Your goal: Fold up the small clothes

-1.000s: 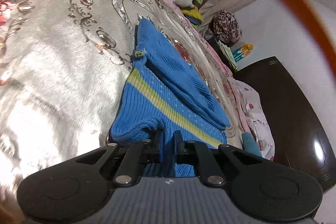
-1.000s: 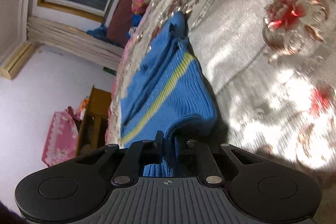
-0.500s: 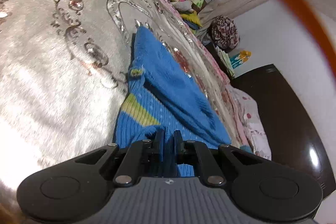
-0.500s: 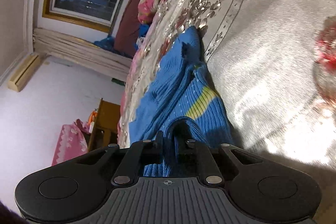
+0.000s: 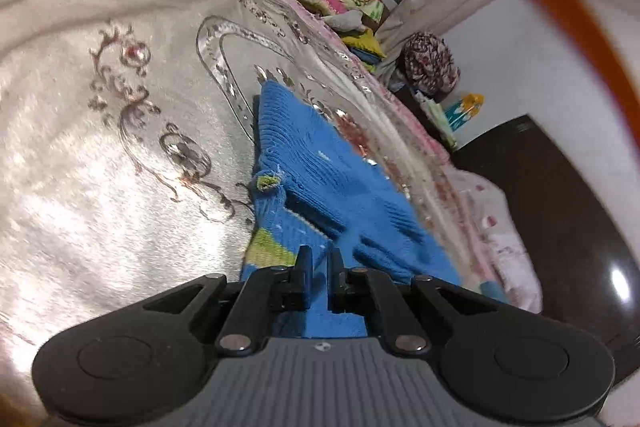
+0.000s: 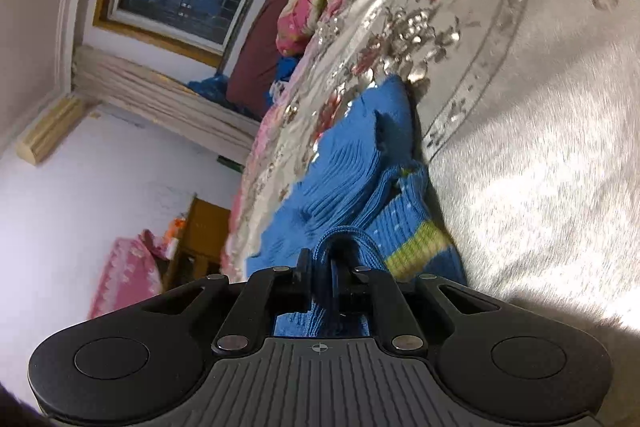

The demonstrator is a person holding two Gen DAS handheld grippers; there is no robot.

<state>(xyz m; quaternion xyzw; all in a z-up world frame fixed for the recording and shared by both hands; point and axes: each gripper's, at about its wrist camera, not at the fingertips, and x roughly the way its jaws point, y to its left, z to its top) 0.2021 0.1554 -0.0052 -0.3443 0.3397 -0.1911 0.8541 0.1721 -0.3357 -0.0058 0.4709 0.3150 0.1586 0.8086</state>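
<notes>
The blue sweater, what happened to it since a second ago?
Both tools, left and right, carried the blue sweater's near end toward its far end, hiding most of the yellow stripe. Both still pinch it; the bedspread stayed put.

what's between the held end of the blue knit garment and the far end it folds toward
Nothing visible. Both the left gripper and right gripper pinch the blue knit garment, and only its own fabric lies ahead on the embroidered bedspread.
</notes>
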